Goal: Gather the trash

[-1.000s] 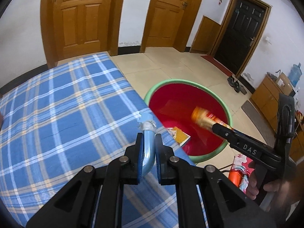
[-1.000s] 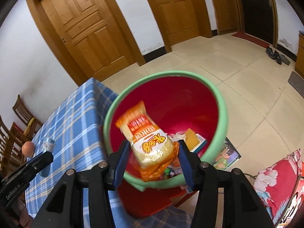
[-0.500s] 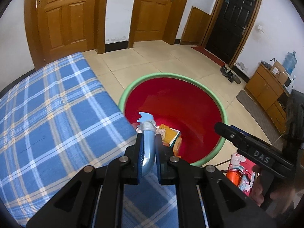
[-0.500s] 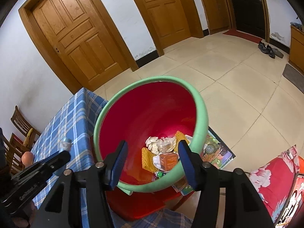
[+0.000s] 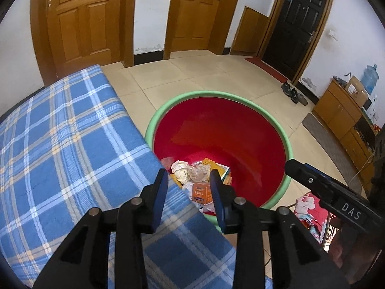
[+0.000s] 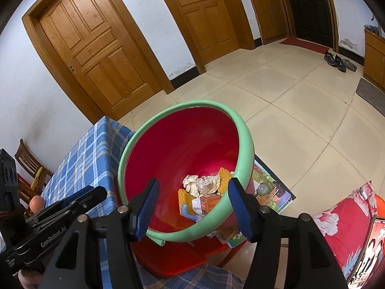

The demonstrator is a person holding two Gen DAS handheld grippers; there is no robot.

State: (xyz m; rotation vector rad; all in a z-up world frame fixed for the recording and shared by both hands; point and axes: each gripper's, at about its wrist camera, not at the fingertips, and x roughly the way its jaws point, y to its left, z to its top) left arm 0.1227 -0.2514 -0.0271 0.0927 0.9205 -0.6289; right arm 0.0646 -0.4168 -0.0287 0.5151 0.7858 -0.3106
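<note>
Both claws, left claw (image 5: pixel 189 185) and right claw (image 6: pixel 192 193), spread empty over red bin (image 6: pixel 192 144)

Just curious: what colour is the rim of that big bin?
Pale green rim around a red inside; the right wrist view shows it best.

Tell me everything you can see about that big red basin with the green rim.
The basin is a large round tub, seemingly plastic, glossy red inside with a pale green rolled rim. It sits upright beside the blue plaid tablecloth's edge, apparently lower than the table top, on something red. At its bottom lies trash: crumpled paper, an orange carton, yellow wrappers and a blue piece. Both grippers hover open above it; neither touches it.
</note>
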